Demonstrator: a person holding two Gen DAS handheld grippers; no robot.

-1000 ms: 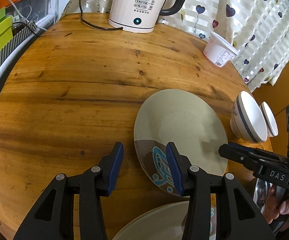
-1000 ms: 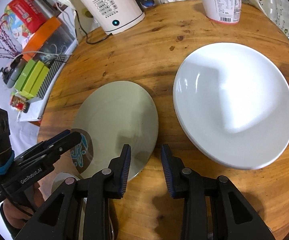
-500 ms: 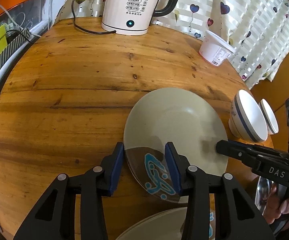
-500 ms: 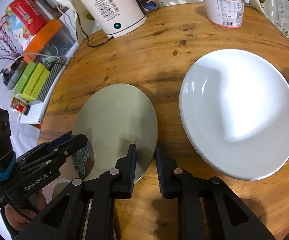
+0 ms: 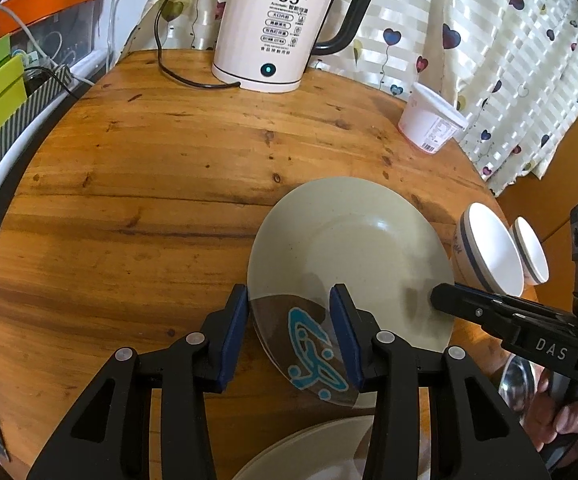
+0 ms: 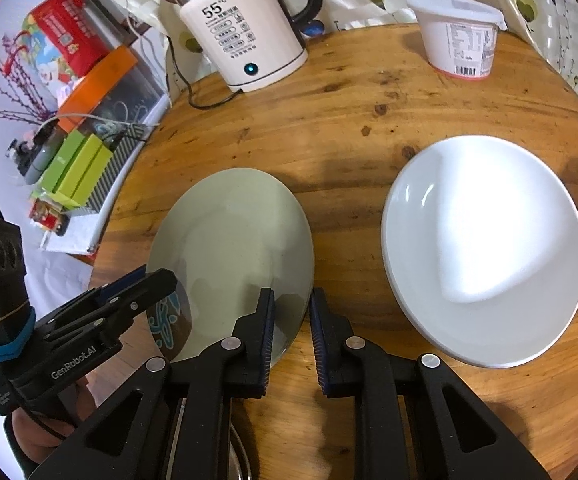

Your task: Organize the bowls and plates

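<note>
Wooden round table [image 5: 137, 184] holds a kettle [image 5: 273, 36], a white plate [image 6: 485, 248] and a beige plate [image 5: 349, 256]. Both grippers straddle the beige plate's near rim: left gripper [image 5: 289, 328] with jaws apart, right gripper [image 6: 292, 336] with jaws narrow; whether they pinch it I cannot tell.

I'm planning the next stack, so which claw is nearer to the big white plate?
Right. The right claw sits at the beige plate rim nearest the white plate; the left claw is at the beige plate's far side.
</note>
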